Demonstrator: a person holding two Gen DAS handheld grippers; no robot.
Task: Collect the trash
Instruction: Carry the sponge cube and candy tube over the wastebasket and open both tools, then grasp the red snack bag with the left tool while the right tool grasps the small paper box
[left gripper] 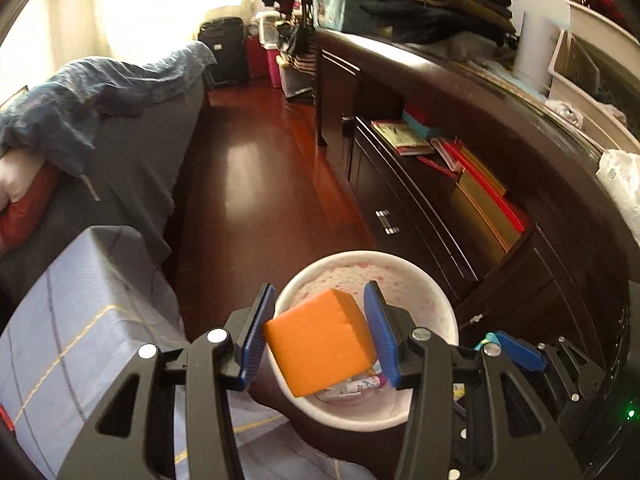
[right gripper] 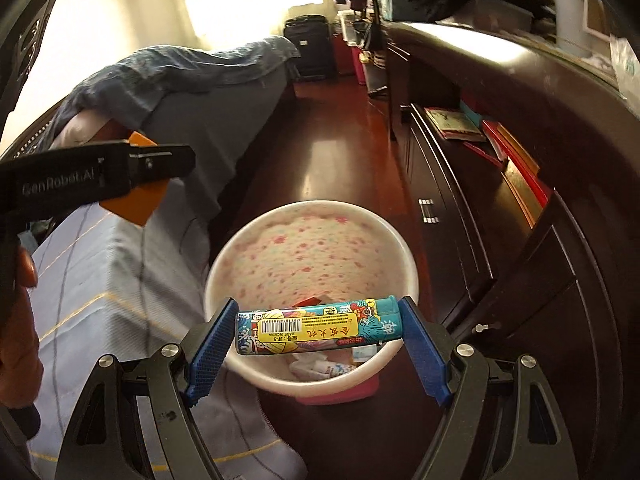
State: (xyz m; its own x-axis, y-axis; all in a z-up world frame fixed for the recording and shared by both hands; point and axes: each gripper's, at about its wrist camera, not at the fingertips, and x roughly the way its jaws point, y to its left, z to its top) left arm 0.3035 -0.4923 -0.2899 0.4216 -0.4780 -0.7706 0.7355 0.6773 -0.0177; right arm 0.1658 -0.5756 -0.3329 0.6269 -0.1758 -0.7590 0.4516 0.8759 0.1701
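Observation:
A white trash bin (left gripper: 440,304) with a pink-speckled inside stands on the floor between bed and dresser; it also shows in the right wrist view (right gripper: 224,264), with scraps at its bottom. My left gripper (left gripper: 320,334) is shut on an orange block (left gripper: 320,344) and holds it above the bin's mouth. My right gripper (right gripper: 318,332) is shut on a blue printed lighter (right gripper: 316,330), held crosswise over the bin's near rim. The left gripper (right gripper: 120,172) with the orange block (right gripper: 136,204) shows at the left of the right wrist view.
A bed with a light-blue checked cover (left gripper: 72,320) lies at the left. A dark wooden dresser (left gripper: 460,216) with books on an open shelf runs along the right. Red wooden floor (left gripper: 256,168) stretches ahead to a black suitcase (left gripper: 224,52).

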